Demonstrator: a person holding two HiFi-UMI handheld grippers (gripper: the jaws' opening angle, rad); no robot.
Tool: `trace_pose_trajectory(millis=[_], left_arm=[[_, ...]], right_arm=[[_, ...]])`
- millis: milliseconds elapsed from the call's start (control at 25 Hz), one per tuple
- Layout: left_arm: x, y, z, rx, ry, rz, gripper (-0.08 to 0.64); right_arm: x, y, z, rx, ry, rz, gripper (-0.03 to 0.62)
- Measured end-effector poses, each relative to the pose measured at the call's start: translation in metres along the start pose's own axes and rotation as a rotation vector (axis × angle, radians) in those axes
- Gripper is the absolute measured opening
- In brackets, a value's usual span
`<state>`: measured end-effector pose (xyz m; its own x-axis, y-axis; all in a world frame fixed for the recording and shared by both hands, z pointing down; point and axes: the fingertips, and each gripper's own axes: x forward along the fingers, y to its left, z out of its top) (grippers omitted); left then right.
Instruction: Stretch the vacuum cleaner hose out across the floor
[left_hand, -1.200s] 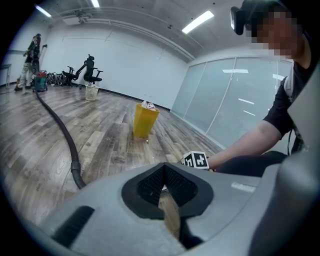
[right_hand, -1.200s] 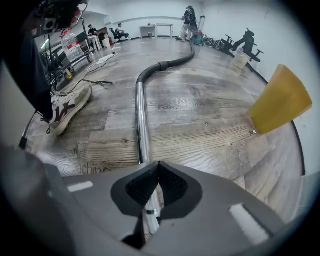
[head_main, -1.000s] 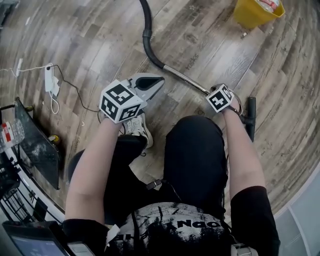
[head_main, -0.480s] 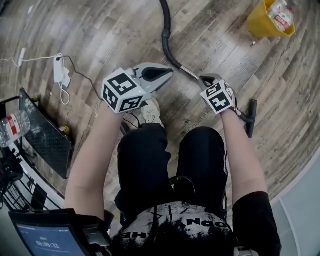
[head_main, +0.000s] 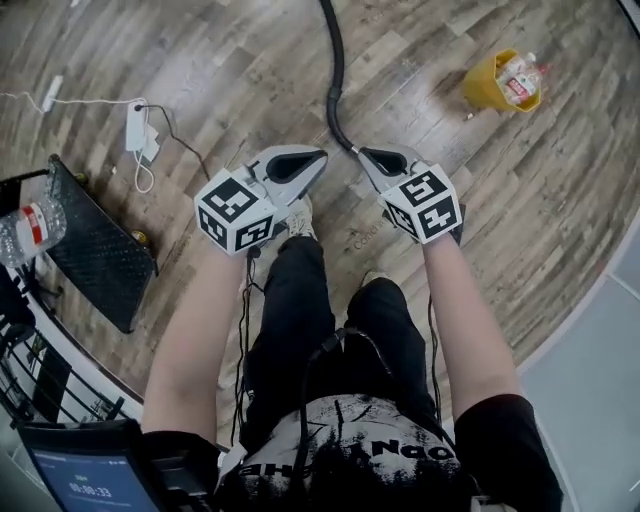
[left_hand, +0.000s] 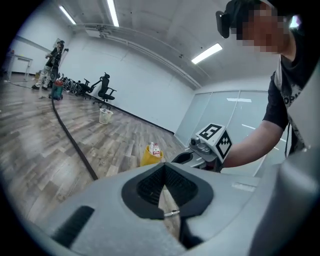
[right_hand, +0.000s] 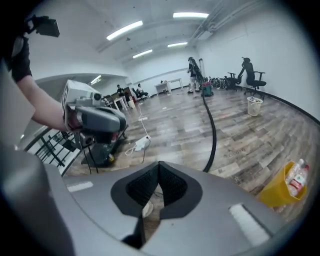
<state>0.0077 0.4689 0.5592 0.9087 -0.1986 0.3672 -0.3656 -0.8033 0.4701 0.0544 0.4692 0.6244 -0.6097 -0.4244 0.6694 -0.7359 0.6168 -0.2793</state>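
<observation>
The black vacuum hose (head_main: 335, 80) runs from the top edge down the wooden floor and passes under my right gripper (head_main: 372, 155). The hose's near end is hidden below that gripper. My left gripper (head_main: 318, 157) is held beside it, a little to the left of the hose. Both are shut, empty and well above the floor. In the left gripper view the hose (left_hand: 70, 137) stretches away toward a distant vacuum cleaner (left_hand: 56, 92), and the left gripper (left_hand: 163, 167) has its jaws together. In the right gripper view the hose (right_hand: 213, 135) curves off ahead of the shut right gripper (right_hand: 159, 164).
A yellow bin (head_main: 497, 82) with bottles stands at the upper right. A white power adapter (head_main: 135, 126) with its cord lies at the left, near a black rack (head_main: 95, 245) and a water bottle (head_main: 27, 226). The person's legs and shoes fill the floor below the grippers. Office chairs (left_hand: 104, 86) line the far wall.
The person has risen from a crouch. Both grippers came up from the floor, and the right one left the metal wand by the floor nozzle. Both stayed shut.
</observation>
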Motion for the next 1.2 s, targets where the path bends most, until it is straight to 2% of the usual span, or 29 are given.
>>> trace_pose_trajectory(millis=[80, 160, 360, 480, 600, 720, 1000, 1200], left_arm=[[-0.029, -0.011, 0.052, -0.015, -0.037, 0.024, 0.0], [-0.055, -0.019, 0.091, -0.024, -0.063, 0.041, 0.0], [-0.095, -0.032, 0.158, -0.005, -0.109, 0.062, 0.0], [-0.122, -0.021, 0.204, 0.043, -0.14, 0.078, 0.0], [-0.148, -0.014, 0.242, 0.076, -0.159, 0.082, 0.0], [-0.158, -0.006, 0.267, 0.078, -0.19, 0.081, 0.0], [-0.159, 0.009, 0.301, 0.099, -0.272, 0.108, 0.0], [-0.174, -0.038, 0.311, 0.143, -0.299, 0.168, 0.0]], right_arm=[[-0.033, 0.017, 0.066, -0.012, -0.052, 0.015, 0.006], [-0.055, 0.037, 0.115, -0.038, -0.085, 0.033, 0.008], [-0.089, 0.066, 0.185, -0.068, -0.122, 0.066, 0.008], [-0.1, 0.075, 0.24, -0.097, -0.19, 0.055, 0.008], [-0.114, 0.084, 0.287, -0.048, -0.259, 0.06, 0.008], [-0.118, 0.081, 0.308, -0.02, -0.287, 0.055, 0.008], [-0.114, 0.072, 0.335, -0.086, -0.345, 0.083, 0.008], [-0.162, 0.107, 0.345, -0.151, -0.432, 0.198, 0.008]])
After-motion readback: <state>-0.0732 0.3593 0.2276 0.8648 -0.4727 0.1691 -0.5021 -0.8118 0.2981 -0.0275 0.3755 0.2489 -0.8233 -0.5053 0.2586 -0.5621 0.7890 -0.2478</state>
